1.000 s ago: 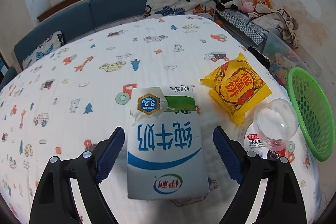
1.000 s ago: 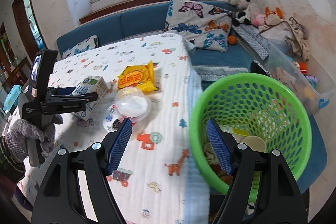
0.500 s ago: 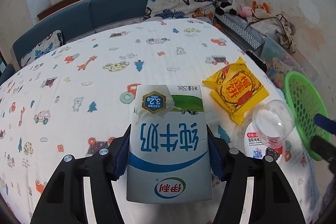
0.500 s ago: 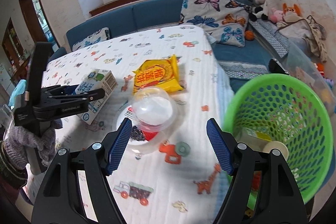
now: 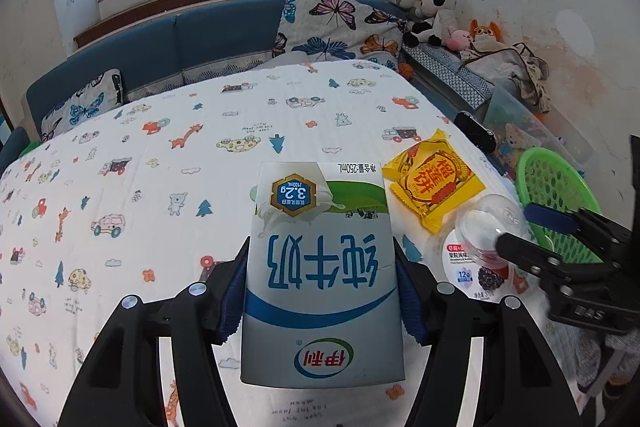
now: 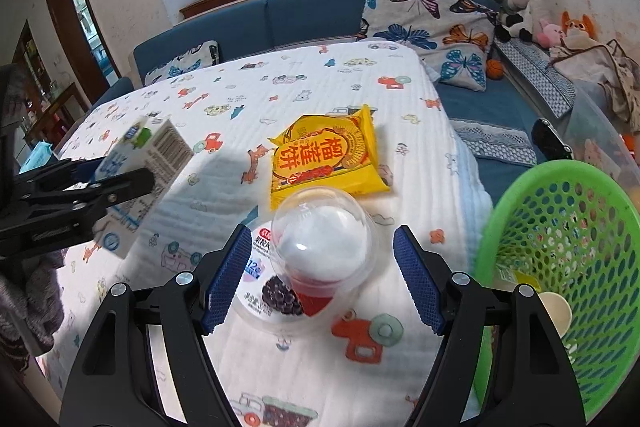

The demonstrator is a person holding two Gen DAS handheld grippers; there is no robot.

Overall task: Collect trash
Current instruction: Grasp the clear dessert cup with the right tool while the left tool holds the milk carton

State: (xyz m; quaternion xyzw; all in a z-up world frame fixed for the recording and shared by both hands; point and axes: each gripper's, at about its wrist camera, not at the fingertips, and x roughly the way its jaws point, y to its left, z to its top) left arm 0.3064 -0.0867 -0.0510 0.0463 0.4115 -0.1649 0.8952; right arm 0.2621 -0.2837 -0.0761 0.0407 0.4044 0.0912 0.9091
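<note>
Trash counted: one milk carton (image 5: 322, 275), one yellow snack packet (image 5: 434, 183), one domed cup (image 6: 320, 251).

Glossy printed paperboard milk carton (image 5: 322, 279); shiny yellow foil-like snack packet (image 6: 326, 155); clear smooth plastic domed yogurt cup (image 6: 316, 251); perforated green plastic basket (image 6: 560, 259) at right; quilted matt cotton tablecloth (image 5: 160, 155).

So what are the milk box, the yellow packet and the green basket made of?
White-and-blue milk box: likely coated cardboard, with sharp folded edges and a slight sheen. Yellow snack packet: glossy plastic film, crimped ends. Green mesh basket: moulded plastic, with regular holes.
</note>
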